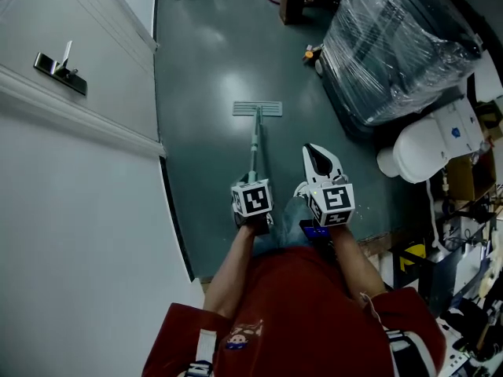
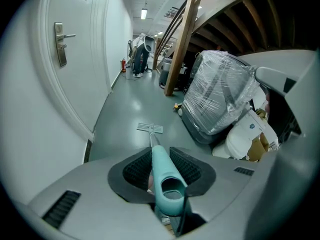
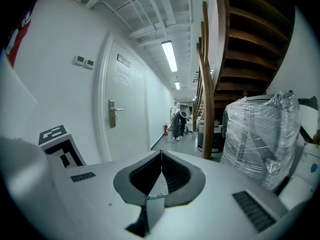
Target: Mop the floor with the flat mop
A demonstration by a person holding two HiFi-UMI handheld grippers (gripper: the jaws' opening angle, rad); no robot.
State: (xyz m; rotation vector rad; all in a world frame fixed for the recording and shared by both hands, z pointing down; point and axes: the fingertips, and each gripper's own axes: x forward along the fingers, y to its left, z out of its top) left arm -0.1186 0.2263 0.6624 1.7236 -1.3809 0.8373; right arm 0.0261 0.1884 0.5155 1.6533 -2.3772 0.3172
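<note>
The flat mop lies out ahead of me on the dark green floor, its pale head flat on the ground and its pole running back to my left gripper. In the left gripper view the teal handle end sits clamped between the black pads, with the mop head far down the pole. My left gripper is shut on that handle. My right gripper hovers just right of the pole, apart from it. Its jaws are shut with nothing between them.
A white door with a metal handle and its frame line the left side. A large plastic-wrapped bundle and a white rounded object crowd the right. A wooden post stands further down, with clutter at the corridor's far end.
</note>
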